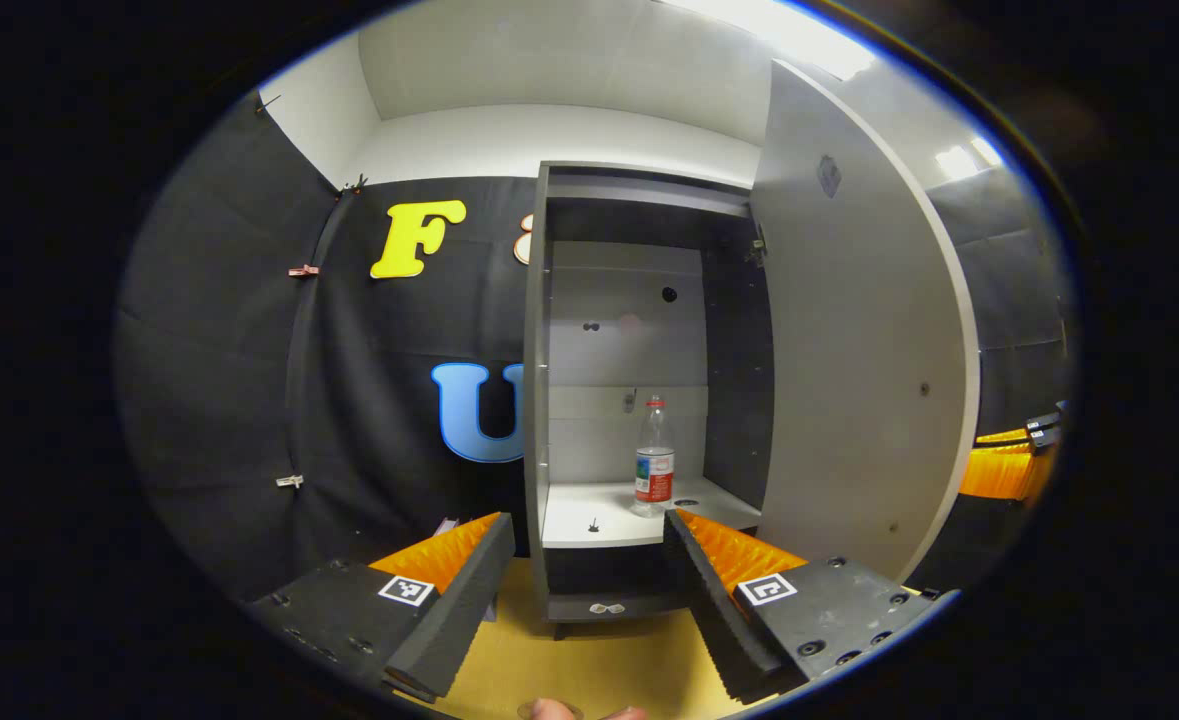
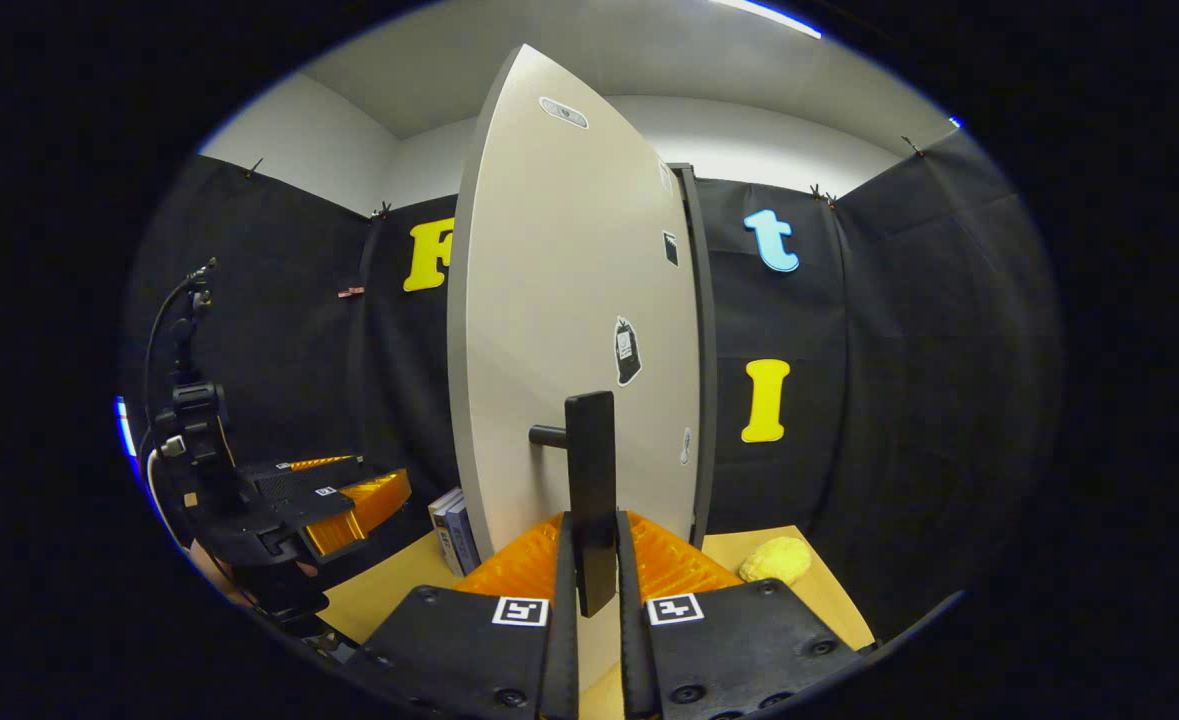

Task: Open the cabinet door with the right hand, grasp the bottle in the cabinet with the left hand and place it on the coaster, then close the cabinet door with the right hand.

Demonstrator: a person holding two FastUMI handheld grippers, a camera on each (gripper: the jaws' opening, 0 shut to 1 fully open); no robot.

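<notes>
The cabinet [image 1: 639, 350] stands on the yellow desk [image 1: 589, 660] against the black wall, and its door [image 1: 849, 330] is swung wide open to the right, hinged on that side. Inside, on the white shelf [image 1: 599, 515], the bottle [image 1: 654, 457] stands upright, its long axis vertical and its red cap pointing straight up; a red and white label wraps its lower half. It sits toward the right of the shelf, near the front edge, just beside a small round hole in the shelf board, and nothing touches it.

In the left gripper view, the left gripper [image 1: 584, 555] is held low in front of the cabinet with its fingers [image 1: 454, 600] spread wide apart and empty, aimed at the open compartment, well short of the bottle. A fingertip of the person's hand [image 1: 554, 709] peeks in at the bottom edge.

In the right gripper view, the right gripper [image 2: 594, 570] is clamped on the dark upright handle [image 2: 591, 480] of the door, one finger pressed to each side of the bar. The handle's long axis runs vertically, and a short stub joins it to the door face. The door is seen nearly edge-on here, carrying a few small stickers.

Off to the left in that view, the left gripper shows farther away. A few books [image 2: 452, 530] stand on the desk behind the door's edge, and a yellow sponge-like lump [image 2: 776, 560] lies on the desk to the right.
</notes>
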